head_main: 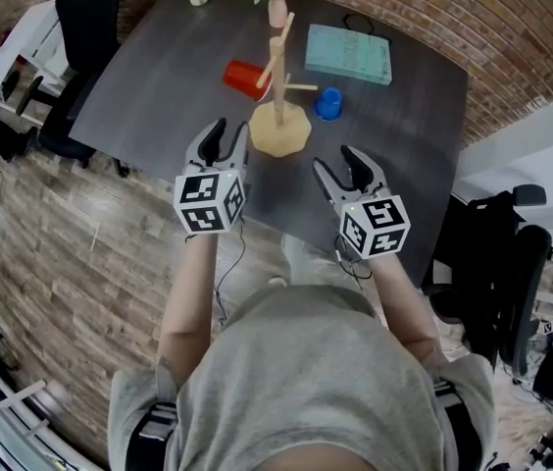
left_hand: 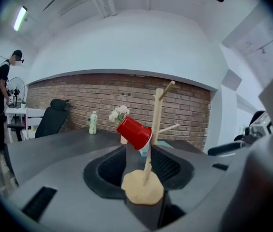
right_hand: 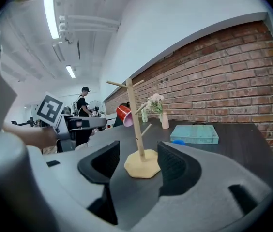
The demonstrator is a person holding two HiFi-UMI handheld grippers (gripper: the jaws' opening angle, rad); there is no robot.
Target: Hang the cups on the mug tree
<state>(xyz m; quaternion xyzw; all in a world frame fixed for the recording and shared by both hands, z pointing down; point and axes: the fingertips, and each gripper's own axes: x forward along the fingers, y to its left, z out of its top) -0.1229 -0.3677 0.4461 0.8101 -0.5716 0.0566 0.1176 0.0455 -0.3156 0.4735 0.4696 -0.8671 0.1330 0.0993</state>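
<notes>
One cup remains unhung: the blue cup [head_main: 328,103] stands on the worktop [head_main: 159,86] just right of the mug tree [head_main: 278,86] bearing the red cup [head_main: 246,78], nearer the right gripper [head_main: 333,159], jaws wide and empty, than the left gripper [head_main: 231,131], jaws half-apart and empty.

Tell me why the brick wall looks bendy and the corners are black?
Left gripper view: a wide lens curves the brick wall and darkens the corners. Right gripper view: same bend, plus a glaring ceiling light. Head view: the table edge bows too.
</notes>
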